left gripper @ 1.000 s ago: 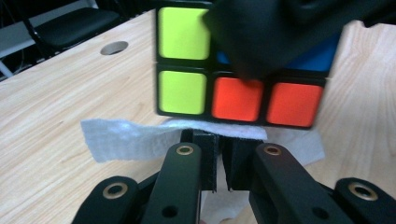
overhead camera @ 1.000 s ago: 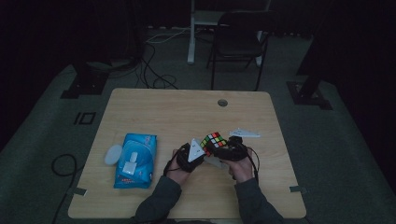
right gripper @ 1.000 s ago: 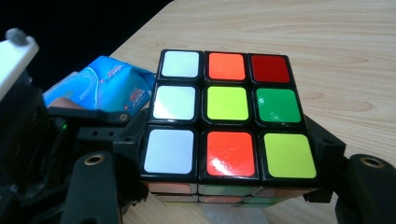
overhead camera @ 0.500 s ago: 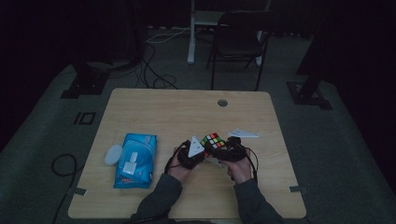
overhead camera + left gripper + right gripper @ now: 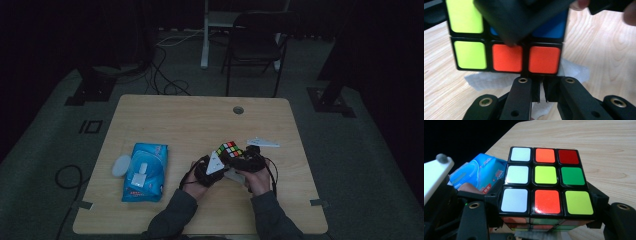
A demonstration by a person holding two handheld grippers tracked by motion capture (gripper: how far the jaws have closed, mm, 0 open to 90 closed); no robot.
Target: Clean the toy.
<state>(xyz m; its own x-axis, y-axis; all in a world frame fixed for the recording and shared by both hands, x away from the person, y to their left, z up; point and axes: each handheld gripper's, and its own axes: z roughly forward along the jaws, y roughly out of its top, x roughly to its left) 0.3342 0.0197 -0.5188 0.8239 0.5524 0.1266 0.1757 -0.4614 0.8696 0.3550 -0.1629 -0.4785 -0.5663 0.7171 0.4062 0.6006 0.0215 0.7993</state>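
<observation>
A person sits at the near side of one light wooden table (image 5: 165, 120) and holds two black grippers close together above its near right part. Between them is one colourful puzzle cube with black edges (image 5: 229, 149), the only cube here.

The right gripper (image 5: 242, 159) has the cube between its two jaws: in the right gripper view one jaw stands at each lower side of the cube (image 5: 545, 180), pressed against it, so the jaws are opened about as wide as the cube and grip it. The top face shows nine stickers: three white, two orange, one red, two yellow-green and one green.

The left gripper (image 5: 214, 166) is just beside the cube, on the left of it. In the left gripper view its two jaws are almost together, with only a narrow gap, and their tips come right under the bottom row of the cube (image 5: 506, 57); I cannot tell if they touch it or pinch anything. A dark part of the other gripper covers the upper part of the cube there.

Under the cube lies one thin white tissue (image 5: 574, 72) on the wood. On the left part of the table lies one blue packet of wet wipes (image 5: 145, 171), with one small white oval lid (image 5: 120, 165) just beside it. One flat white plate (image 5: 263, 143) lies near the right gripper.
</observation>
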